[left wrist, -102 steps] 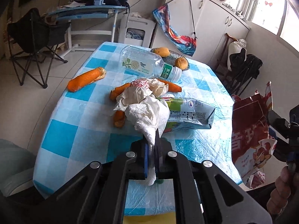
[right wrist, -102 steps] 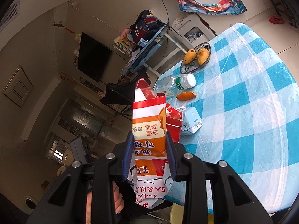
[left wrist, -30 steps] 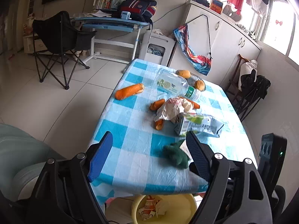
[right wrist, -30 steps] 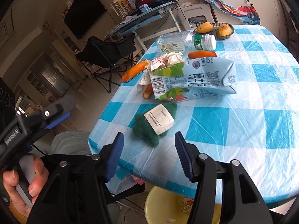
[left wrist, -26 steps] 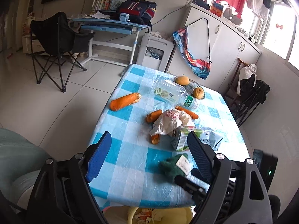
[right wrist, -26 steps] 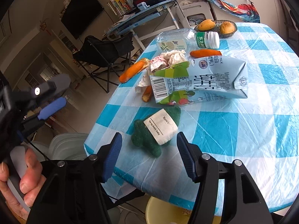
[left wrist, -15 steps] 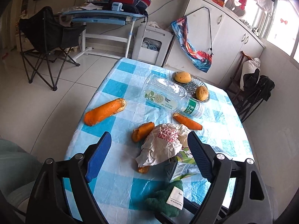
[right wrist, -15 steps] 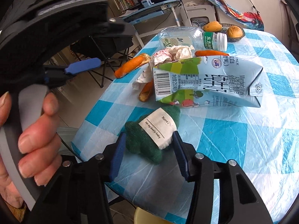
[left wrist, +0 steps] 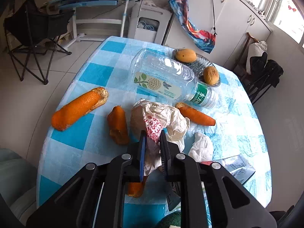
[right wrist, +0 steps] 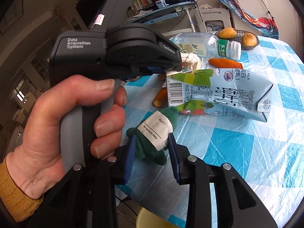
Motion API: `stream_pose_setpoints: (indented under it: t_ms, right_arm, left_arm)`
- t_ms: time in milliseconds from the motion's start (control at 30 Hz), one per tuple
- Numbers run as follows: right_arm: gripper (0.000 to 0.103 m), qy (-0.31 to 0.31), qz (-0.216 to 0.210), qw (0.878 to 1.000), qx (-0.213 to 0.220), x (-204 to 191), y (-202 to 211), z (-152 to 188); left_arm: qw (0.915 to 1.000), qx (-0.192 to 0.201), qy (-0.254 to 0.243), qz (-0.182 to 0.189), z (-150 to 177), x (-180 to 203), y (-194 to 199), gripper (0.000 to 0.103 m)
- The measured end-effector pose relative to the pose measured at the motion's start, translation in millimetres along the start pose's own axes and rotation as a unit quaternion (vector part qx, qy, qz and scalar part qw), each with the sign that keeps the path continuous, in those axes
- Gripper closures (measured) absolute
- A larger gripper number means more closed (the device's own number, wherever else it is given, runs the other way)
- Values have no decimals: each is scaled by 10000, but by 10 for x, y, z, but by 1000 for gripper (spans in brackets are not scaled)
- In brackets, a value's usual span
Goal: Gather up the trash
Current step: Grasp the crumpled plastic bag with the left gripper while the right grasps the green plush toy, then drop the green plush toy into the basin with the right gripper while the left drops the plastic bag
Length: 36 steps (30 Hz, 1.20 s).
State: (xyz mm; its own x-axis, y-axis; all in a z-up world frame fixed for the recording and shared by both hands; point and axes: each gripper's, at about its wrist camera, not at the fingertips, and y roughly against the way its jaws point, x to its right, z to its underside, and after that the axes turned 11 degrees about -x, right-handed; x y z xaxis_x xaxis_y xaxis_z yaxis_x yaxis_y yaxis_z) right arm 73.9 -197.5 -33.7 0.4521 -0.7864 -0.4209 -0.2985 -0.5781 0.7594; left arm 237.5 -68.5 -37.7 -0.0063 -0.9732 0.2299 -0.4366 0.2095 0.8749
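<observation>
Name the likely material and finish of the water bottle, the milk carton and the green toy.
Water bottle: clear glossy plastic, see-through with highlights. Milk carton: printed coated card, probably; creased and folded. Green toy: fuzzy matte knit or plush, with a cloth label.

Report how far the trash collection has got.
Done: some wrappers lie in the yellow bin under the table edge. In hand: the left gripper has just closed on the crumpled paper wrapper; the right gripper has been closing around the green cloth. Left: the milk carton, plastic bottle, tissue and carrot pieces.
</observation>
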Motion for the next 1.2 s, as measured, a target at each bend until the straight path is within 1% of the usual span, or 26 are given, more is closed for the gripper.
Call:
stream_pose_setpoints:
  t_ms: [133,233,333,500,767,900,967,1200]
  right_arm:
    - [69,-76,-28,9999,90,65,74,6]
    - [69,-244,-88,9996,124,140,128,38]
    - [69,-375,-136,9991,169,208,192,77]
    - [69,-373,-163,9988,267,210,305,139]
    - [69,-169,-199,9993,254,99,456,273]
    - [68,136,-127,9997,157,-37,561,382]
    - [68,230,-100,9996,94,-95,599,498]
    - [68,196,-117,9993,-292,-180,621,872]
  left_arm:
    - [9988,383,120,272,57,-82,277,91]
    - [9969,591,230,462,149,-165,486,91]
    - [9959,750,242,451,250,-222,657,91]
    - [9952,911,206,276,511,-264,874,91]
    - [9942,1053,-117,-167,950,-170,1126,90]
    - [9935,1074,-233,-302,1139,-156,1238,90]
    - [9932,1071,-296,-352,1239,-144,1285,90]
    - [9939,960,-361,-402,1562,-156,1368,90]
